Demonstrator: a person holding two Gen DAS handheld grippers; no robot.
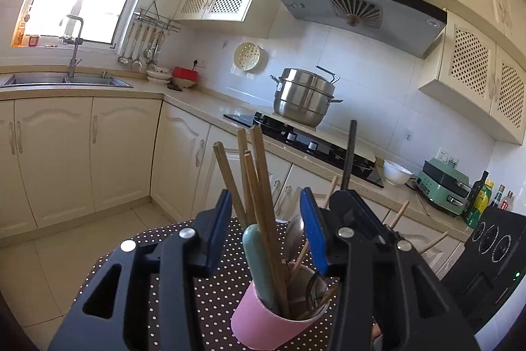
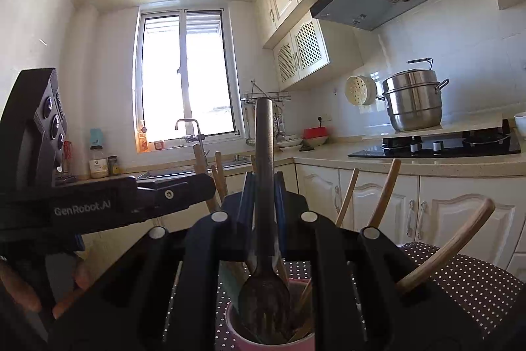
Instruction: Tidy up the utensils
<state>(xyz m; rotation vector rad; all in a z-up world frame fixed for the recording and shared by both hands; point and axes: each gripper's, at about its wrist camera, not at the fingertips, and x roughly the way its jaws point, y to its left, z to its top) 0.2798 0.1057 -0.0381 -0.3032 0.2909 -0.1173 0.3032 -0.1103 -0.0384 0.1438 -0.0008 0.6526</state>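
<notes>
Setting: a kitchen, with a polka-dot tablecloth (image 1: 203,295) in the near foreground, a stove and a steel pot (image 1: 302,97) on the far counter.

Task's thing: a pink cup (image 1: 263,324) stands on the cloth and holds the gathered utensils; wooden chopsticks (image 1: 259,186) and a green-handled utensil (image 1: 259,262) stick up out of it.

Left gripper (image 1: 268,229): jaws apart, pads clear of the chopsticks that stand between them; nothing is gripped.

Right gripper (image 2: 264,206): jaws together, clamped on the handle of a dark spoon (image 2: 264,295), whose bowl hangs just above or inside the cup's mouth; which of the two cannot be told.

Other utensils: several wooden handles (image 2: 447,249) lean to the right of the cup, probably in a second holder that is hidden by the gripper.

Step in hand, as judged: the spoon is being set into the cup while the left gripper is free of the chopsticks.

Risk 1: the cup is light and top-heavy; a sideways nudge from either gripper could tip it.

Risk 2: the cup is crowded; the spoon's bowl may catch on the chopsticks and lever them out.

Risk 3: the two grippers are close together and could knock each other.
</notes>
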